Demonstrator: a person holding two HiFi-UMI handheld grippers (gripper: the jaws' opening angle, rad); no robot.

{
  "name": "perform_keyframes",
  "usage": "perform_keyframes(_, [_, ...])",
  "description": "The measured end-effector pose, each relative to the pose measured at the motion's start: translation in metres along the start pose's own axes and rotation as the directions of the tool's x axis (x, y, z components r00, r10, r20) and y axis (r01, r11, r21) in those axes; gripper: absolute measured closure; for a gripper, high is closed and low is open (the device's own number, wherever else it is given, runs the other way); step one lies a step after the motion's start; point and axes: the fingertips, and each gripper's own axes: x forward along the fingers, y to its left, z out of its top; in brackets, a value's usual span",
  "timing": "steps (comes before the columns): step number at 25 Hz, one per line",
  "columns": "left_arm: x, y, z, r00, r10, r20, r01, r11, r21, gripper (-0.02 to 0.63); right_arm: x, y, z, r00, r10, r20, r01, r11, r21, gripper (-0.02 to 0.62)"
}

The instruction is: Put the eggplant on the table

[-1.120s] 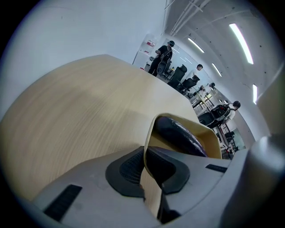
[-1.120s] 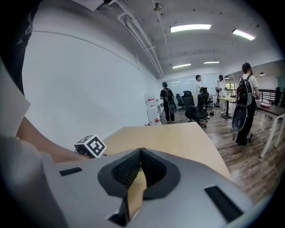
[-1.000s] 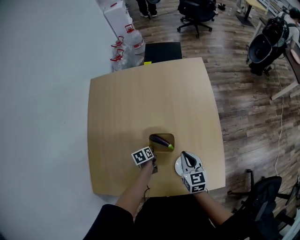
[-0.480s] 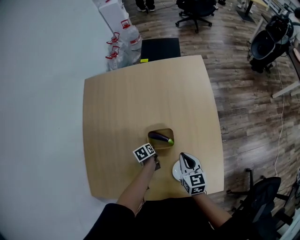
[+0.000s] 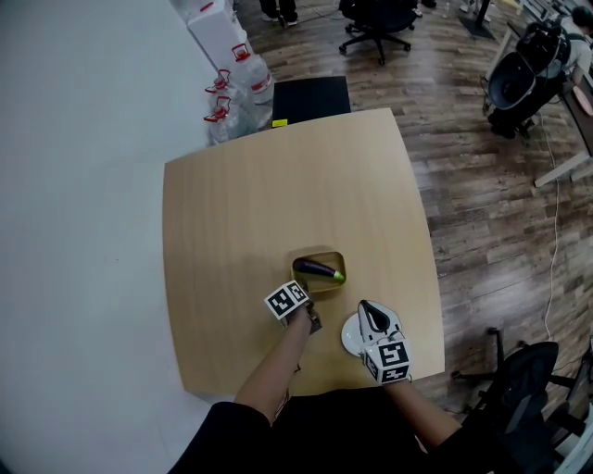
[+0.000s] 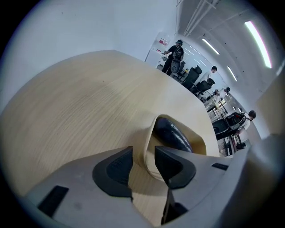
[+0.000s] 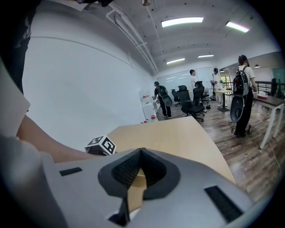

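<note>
A dark purple eggplant (image 5: 320, 269) with a green stem end lies in a small tan bowl (image 5: 302, 280) on the wooden table (image 5: 259, 204). My left gripper (image 6: 143, 156) sits at the bowl's near rim (image 6: 149, 133). Its jaws are opening, and the rim stands between the pads with a gap on each side. The eggplant (image 6: 173, 134) lies just beyond them inside the bowl. My right gripper (image 5: 365, 306) is shut with nothing in it, hovering over a white plate (image 5: 349, 339) right of the bowl. Its marker cube (image 5: 390, 357) faces up. In the right gripper view the pads (image 7: 129, 171) meet at their tips.
Water bottles (image 5: 232, 93) and a black box (image 5: 310, 96) stand past the table's far edge. Office chairs (image 5: 375, 14) and a black stroller (image 5: 514, 79) stand on the wood floor, another chair (image 5: 519, 389) at near right. People stand far off in both gripper views.
Both grippers keep their places beside the bowl. Only the head view has shifted slightly.
</note>
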Motion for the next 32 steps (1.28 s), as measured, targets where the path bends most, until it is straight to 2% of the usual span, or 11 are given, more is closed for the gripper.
perform_keyframes(5, [-0.018, -0.006, 0.006, 0.998, -0.042, 0.037, 0.042, 0.999, 0.011, 0.454, -0.01, 0.006, 0.001, 1.0, -0.006, 0.011, 0.006, 1.0, -0.015, 0.535])
perform_keyframes(10, [-0.061, -0.01, 0.016, 0.988, -0.122, 0.095, 0.12, 0.992, 0.023, 0.445, -0.026, 0.02, 0.005, 0.999, -0.017, 0.04, 0.019, 0.999, -0.04, 0.535])
perform_keyframes(15, [-0.117, -0.008, 0.017, 0.965, -0.215, 0.153, 0.21, 0.977, 0.047, 0.445, -0.051, 0.036, 0.003, 0.996, -0.046, 0.076, 0.049, 0.998, -0.043, 0.535])
perform_keyframes(19, [-0.165, 0.002, 0.014, 0.944, -0.26, 0.204, 0.249, 0.965, 0.077, 0.445, -0.071, 0.057, 0.001, 0.993, -0.057, 0.099, 0.061, 0.998, -0.032, 0.535])
perform_keyframes(22, [-0.208, 0.012, 0.007, 0.925, -0.301, 0.234, 0.287, 0.953, 0.094, 0.445, -0.087, 0.083, 0.004, 0.993, -0.036, 0.116, 0.048, 0.994, -0.095, 0.535])
perform_keyframes(24, [-0.242, 0.015, 0.002, 0.904, -0.336, 0.263, 0.308, 0.941, 0.143, 0.445, -0.098, 0.1, 0.003, 0.992, -0.023, 0.126, 0.041, 0.988, -0.146, 0.535])
perform_keyframes(27, [-0.299, 0.022, -0.006, 0.863, -0.384, 0.33, 0.316, 0.918, 0.242, 0.445, -0.117, 0.125, -0.005, 0.991, 0.001, 0.134, 0.019, 0.989, -0.145, 0.535])
perform_keyframes(30, [-0.361, 0.032, -0.013, 0.804, -0.39, 0.45, 0.224, 0.898, 0.379, 0.445, -0.141, 0.148, -0.011, 0.989, 0.019, 0.149, 0.004, 0.989, -0.147, 0.535])
perform_keyframes(32, [-0.395, 0.035, -0.02, 0.761, -0.402, 0.51, 0.194, 0.891, 0.411, 0.445, -0.156, 0.161, -0.011, 0.987, 0.035, 0.156, -0.011, 0.989, -0.149, 0.535])
